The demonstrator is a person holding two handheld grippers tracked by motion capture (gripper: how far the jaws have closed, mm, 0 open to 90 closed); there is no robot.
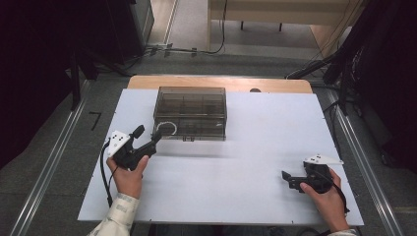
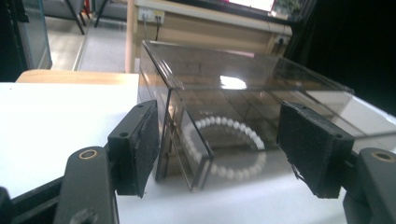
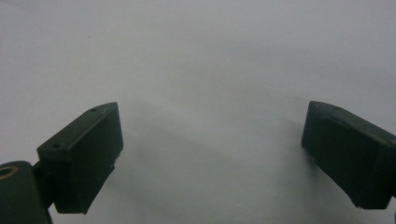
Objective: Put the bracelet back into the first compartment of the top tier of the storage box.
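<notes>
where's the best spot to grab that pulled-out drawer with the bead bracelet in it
Grip the drawer by its front panel, coming level from the table's near-left side. It juts out of the smoky clear box toward the left gripper, whose open jaws already straddle that corner. The thin upright wall suits the pads; the bracelet lies behind it.

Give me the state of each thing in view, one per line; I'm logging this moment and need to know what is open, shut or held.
Smoky clear box: lid down, upright on the white table.
White bead bracelet: lying in a ring inside the box's near corner, unheld.
Left gripper: jaws open, at the box's near corner, nothing pressed between them.
Right gripper: jaws open, empty, over bare table.
</notes>
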